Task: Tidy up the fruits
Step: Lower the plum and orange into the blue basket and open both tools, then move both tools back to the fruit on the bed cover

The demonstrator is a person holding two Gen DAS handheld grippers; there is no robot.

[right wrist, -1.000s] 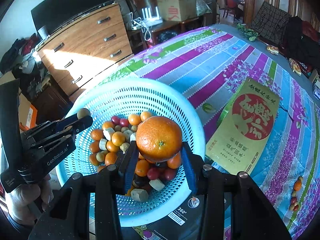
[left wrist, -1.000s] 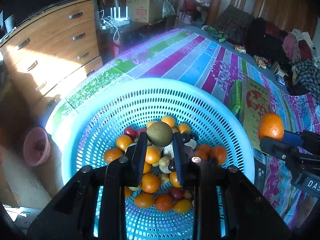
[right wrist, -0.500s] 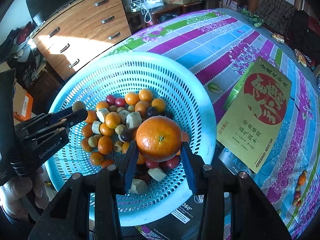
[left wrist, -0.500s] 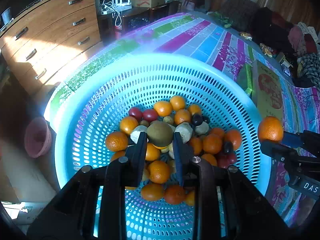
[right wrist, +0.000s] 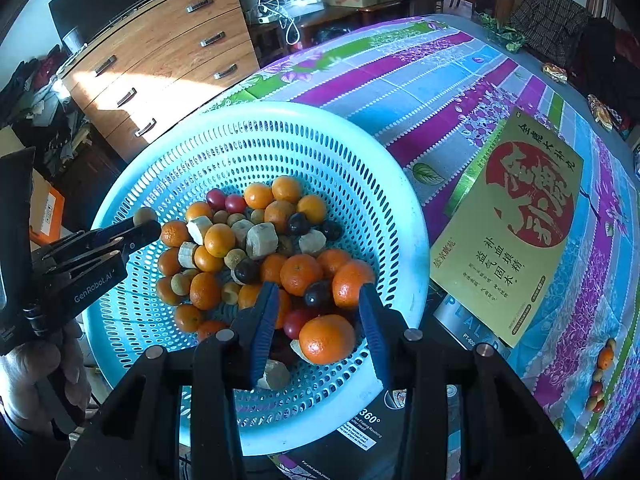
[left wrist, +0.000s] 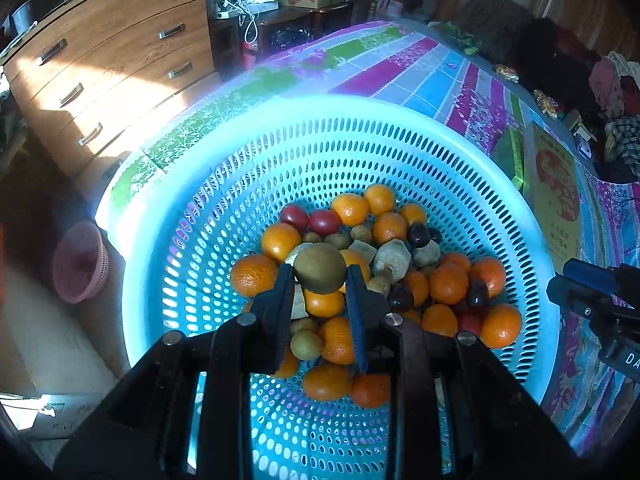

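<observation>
A light blue perforated basket [left wrist: 224, 208] [right wrist: 360, 168] holds a pile of oranges, small red and dark fruits and pale chunks. My left gripper [left wrist: 320, 276] is shut on a brown-green round fruit [left wrist: 320, 268] and holds it over the pile; it also shows in the right wrist view [right wrist: 140, 224]. My right gripper [right wrist: 316, 300] is open over the basket's near right side. An orange [right wrist: 327, 339] lies in the basket just below and between its jaws. The right gripper shows at the right edge of the left wrist view [left wrist: 576, 284].
A yellow box with red characters [right wrist: 516, 232] lies on the striped tablecloth right of the basket. Several small fruits [right wrist: 600, 376] lie on the cloth at far right. A wooden chest of drawers [right wrist: 160, 60] stands behind. A pink basket [left wrist: 80, 264] is on the floor.
My right gripper has opened and the orange it held has dropped into the basket. Both grippers have moved lower and closer over the basket. The left still holds its fruit.
</observation>
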